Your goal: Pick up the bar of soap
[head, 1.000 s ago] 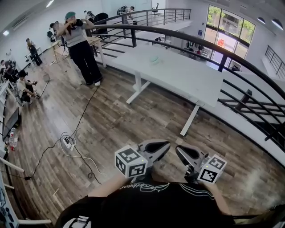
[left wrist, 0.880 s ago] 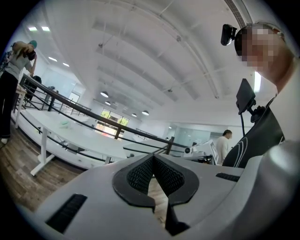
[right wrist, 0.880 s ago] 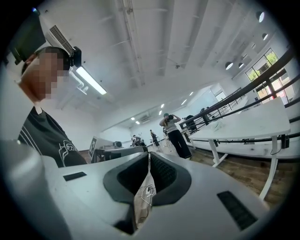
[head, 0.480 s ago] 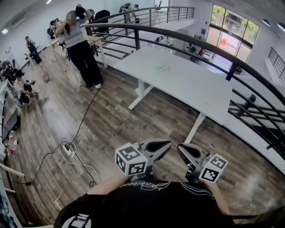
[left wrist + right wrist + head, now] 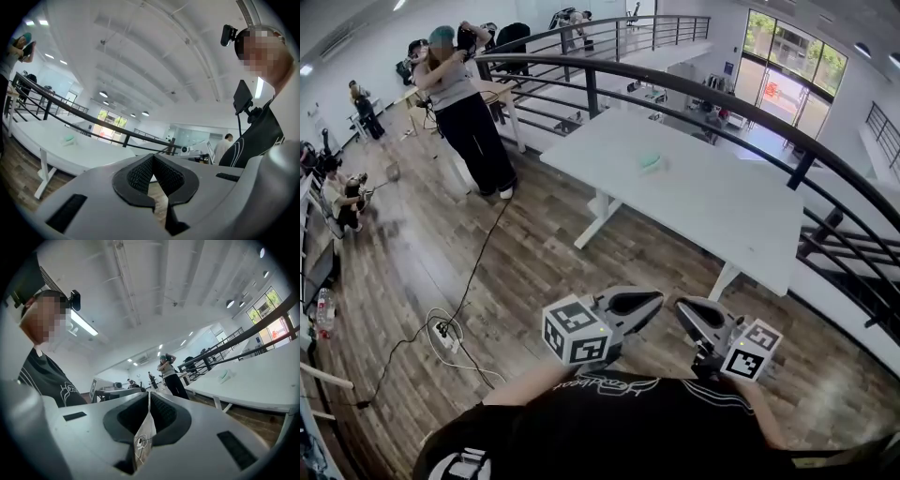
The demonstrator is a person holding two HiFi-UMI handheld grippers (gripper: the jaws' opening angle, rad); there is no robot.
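A pale green bar of soap (image 5: pixel 651 161) lies on the far half of a long white table (image 5: pixel 703 202), well ahead of me. Both grippers are held close to my chest, above the wood floor and far short of the table. My left gripper (image 5: pixel 649 301) is shut with nothing between its jaws. My right gripper (image 5: pixel 684 308) is beside it, tips together, also empty. In the left gripper view the soap (image 5: pixel 69 138) is small at the left beyond the left gripper (image 5: pixel 153 157). The right gripper view has the soap (image 5: pixel 226 375) at the right, past the right gripper (image 5: pixel 149 394).
A dark curved railing (image 5: pixel 741 108) runs behind the table. A person (image 5: pixel 461 98) stands at the far left by another desk, and other people sit along the left wall. A cable and power strip (image 5: pixel 443 330) lie on the wood floor at my left.
The table and soap have slid lower and to the right in the head view and look nearer. Both grippers keep the same pose, shut, near my chest.
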